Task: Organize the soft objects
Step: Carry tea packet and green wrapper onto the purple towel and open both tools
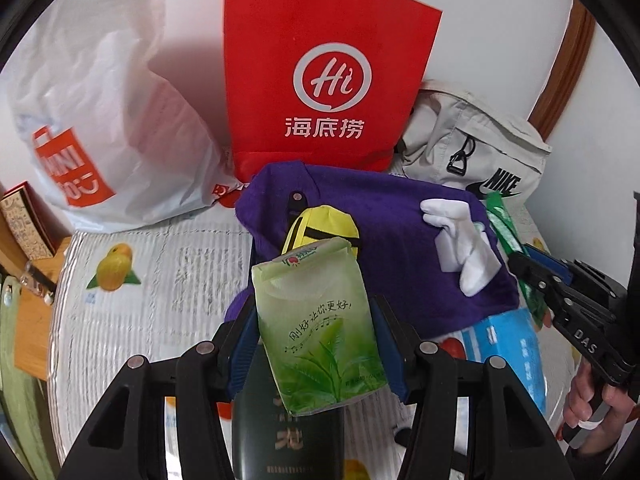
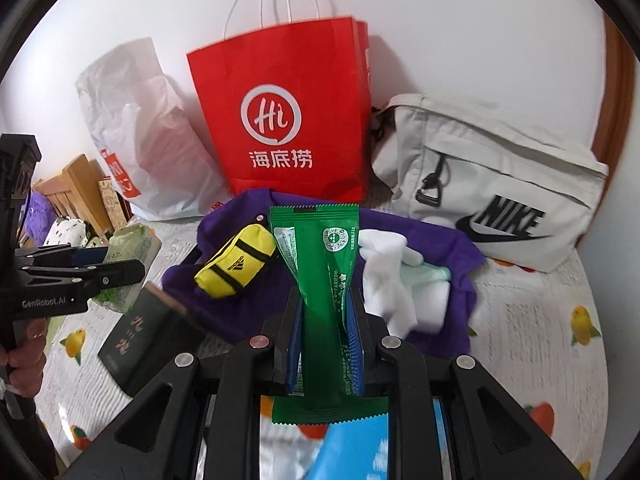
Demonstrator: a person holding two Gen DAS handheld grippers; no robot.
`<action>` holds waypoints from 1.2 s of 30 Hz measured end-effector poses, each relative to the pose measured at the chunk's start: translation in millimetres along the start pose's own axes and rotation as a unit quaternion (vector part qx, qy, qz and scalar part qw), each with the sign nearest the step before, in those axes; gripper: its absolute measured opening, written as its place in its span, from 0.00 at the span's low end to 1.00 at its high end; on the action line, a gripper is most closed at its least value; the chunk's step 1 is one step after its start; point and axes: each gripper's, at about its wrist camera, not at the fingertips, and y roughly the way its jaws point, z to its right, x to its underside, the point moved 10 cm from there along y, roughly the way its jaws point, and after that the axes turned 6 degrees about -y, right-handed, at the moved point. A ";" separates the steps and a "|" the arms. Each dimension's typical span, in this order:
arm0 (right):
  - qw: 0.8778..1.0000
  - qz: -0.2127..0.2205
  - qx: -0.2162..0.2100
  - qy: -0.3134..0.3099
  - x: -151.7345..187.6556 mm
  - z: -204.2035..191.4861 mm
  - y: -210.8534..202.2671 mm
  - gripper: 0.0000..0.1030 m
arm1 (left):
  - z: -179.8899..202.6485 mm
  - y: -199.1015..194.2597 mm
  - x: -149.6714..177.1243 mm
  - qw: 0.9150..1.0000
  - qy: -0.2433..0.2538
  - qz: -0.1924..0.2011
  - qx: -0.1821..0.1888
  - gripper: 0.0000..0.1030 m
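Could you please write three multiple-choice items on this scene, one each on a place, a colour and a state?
1. Where does the yellow pouch lie?
A. on the purple cloth
B. inside the red bag
C. on the Nike bag

2. What colour is the packet in the right gripper?
A. blue
B. green
C. white

3. What is the state of the left gripper?
A. open and bare
B. shut on a sock
C. shut on the tissue pack

Answers: 1 A, the pouch rests on the cloth's folds in both views. 2 B, the green wrapper stands between the fingers. 3 C, both fingers press the pack's sides.
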 end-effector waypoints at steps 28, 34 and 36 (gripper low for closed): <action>0.996 -0.079 -0.044 0.012 -3.2 17.2 100.6 0.54 | 44.6 102.4 -40.3 0.997 0.024 -0.060 0.039 0.51; 0.997 -0.067 -0.043 0.017 -4.9 21.4 89.7 0.55 | 63.6 113.7 -35.6 0.995 0.043 -0.073 0.046 0.51; 0.997 -0.056 -0.040 0.019 -6.9 24.1 80.2 0.55 | 68.9 118.1 -32.0 0.995 0.050 -0.076 0.046 0.52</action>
